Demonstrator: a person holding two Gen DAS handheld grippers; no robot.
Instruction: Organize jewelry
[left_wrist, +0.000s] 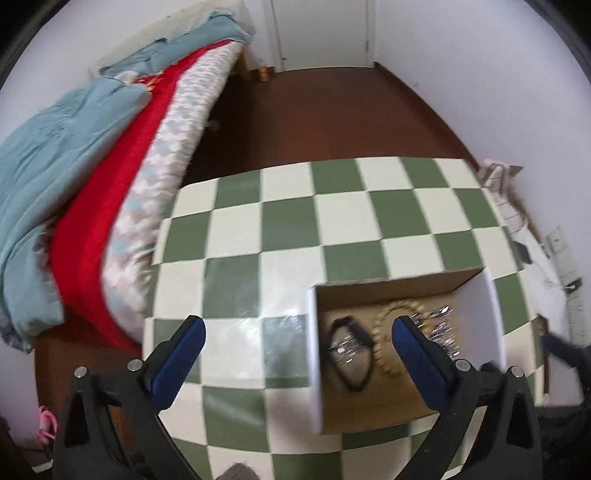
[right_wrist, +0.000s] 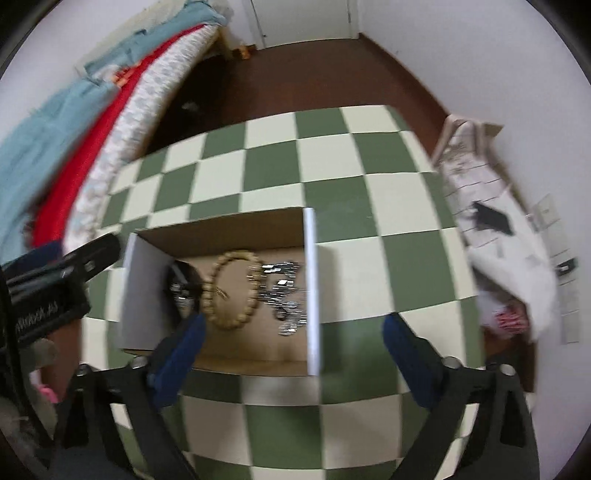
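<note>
An open cardboard box (right_wrist: 229, 227) with white side flaps sits on the green-and-cream checkered table (right_wrist: 332, 166). Inside lie a wooden bead bracelet (right_wrist: 232, 291), a silver sparkly chain (right_wrist: 286, 291) to its right and a dark ring-shaped piece (right_wrist: 181, 284) with a silver part to its left. In the left wrist view the box (left_wrist: 399, 284) holds the same dark piece (left_wrist: 351, 354), beads (left_wrist: 384, 347) and silver chain (left_wrist: 441, 325). My left gripper (left_wrist: 297, 334) stands open over the box's left flap, nothing between its pads. My right gripper (right_wrist: 293, 332) stands open over the box's right flap, holding nothing.
A bed with teal and red blankets (left_wrist: 74, 192) runs along the table's left side. White printed cloth (right_wrist: 491, 206) lies off the table's right edge. Dark wooden floor (left_wrist: 314, 110) and a white door lie beyond. The left gripper's body (right_wrist: 48, 280) shows at the left of the right wrist view.
</note>
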